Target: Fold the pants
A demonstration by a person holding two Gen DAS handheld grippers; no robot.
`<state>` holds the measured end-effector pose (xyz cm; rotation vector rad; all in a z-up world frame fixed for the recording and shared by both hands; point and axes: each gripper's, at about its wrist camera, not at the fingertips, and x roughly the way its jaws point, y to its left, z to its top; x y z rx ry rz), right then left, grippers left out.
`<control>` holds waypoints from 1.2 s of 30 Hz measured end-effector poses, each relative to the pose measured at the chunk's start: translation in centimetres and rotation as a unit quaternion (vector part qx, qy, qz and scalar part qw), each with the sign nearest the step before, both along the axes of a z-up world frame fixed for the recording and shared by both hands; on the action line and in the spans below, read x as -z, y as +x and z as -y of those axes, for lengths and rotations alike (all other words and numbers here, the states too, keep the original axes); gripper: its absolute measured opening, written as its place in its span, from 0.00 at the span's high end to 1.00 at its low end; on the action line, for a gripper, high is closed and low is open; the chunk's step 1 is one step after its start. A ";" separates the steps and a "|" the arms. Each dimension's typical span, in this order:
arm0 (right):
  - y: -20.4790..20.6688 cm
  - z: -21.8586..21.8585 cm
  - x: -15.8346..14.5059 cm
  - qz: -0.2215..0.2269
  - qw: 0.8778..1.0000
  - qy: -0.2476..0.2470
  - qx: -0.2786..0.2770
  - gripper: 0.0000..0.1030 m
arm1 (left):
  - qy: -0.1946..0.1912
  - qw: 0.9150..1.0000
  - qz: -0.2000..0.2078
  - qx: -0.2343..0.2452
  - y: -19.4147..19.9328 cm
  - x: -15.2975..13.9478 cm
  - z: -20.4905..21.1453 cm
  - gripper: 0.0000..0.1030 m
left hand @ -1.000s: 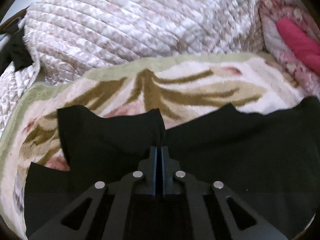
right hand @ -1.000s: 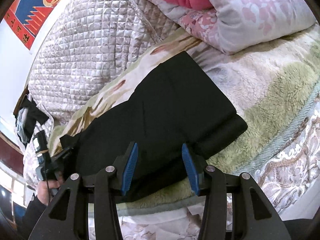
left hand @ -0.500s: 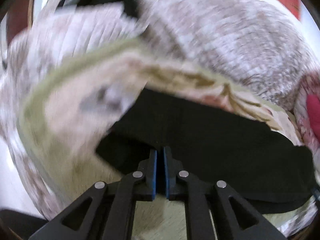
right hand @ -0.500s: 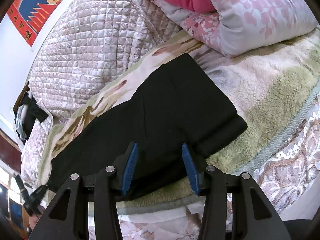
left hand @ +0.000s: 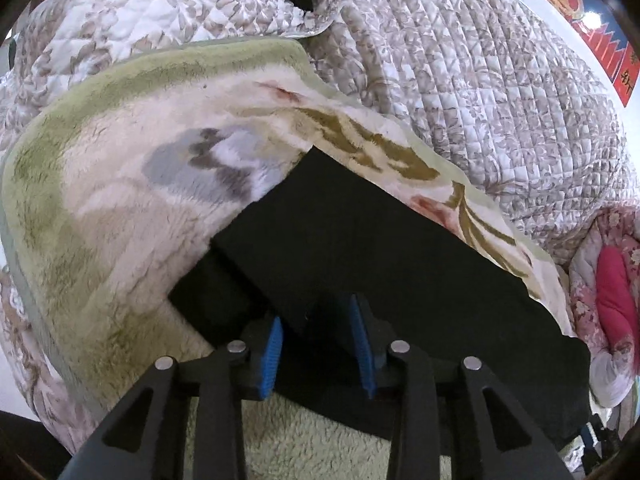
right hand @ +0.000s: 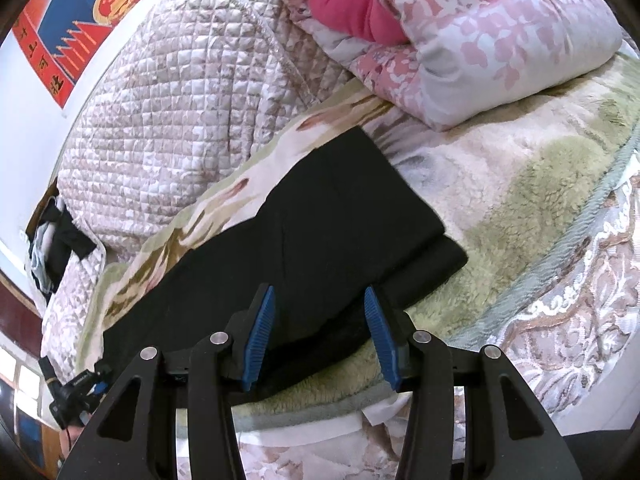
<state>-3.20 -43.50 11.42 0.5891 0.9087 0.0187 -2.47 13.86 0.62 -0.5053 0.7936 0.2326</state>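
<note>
The black pants (left hand: 360,280) lie folded lengthwise into a long dark band on a fleecy green-and-cream blanket (left hand: 120,220) spread over a bed. In the left wrist view the left gripper (left hand: 318,342) has its jaws opening, and the near edge of the pants sits between the two blue pads (left hand: 272,356); a gap shows on either side of the cloth, so the pads are not pressing on it. Ahead of these jaws the band runs off to the right, while its end, where a lower layer sticks out from under the upper one, lies just ahead and to the left. Beyond the pants a quilted bedspread (left hand: 460,80) rises, and a pink flowered pillow (left hand: 612,292) sits far to the right. In the right wrist view the right gripper (right hand: 320,336) stands with its jaws about half apart and nothing clamped; the near hem of the pants lies between and just beyond its fingertips, with the blanket's pile under them. From these jaws the band stretches away to the left, where the other gripper is small and dim at the far lower left, and its squared end lies ahead and to the right. Farther ahead on the right rests a folded floral duvet (right hand: 480,48).
</note>
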 end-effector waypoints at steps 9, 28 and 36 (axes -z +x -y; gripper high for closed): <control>0.5 2.0 1.0 -0.019 0.998 0.034 0.057 0.49 | 0.005 1.000 0.009 -0.002 0.1 -0.3 -0.4 0.93; 0.7 4.3 2.2 -0.052 0.991 0.085 0.087 0.93 | 0.033 0.999 -0.002 0.009 -0.5 -2.1 -1.2 0.96; -0.1 4.0 0.2 -0.055 0.994 0.028 0.090 0.80 | 0.052 0.998 -0.040 -0.006 -1.0 -1.1 -1.1 0.91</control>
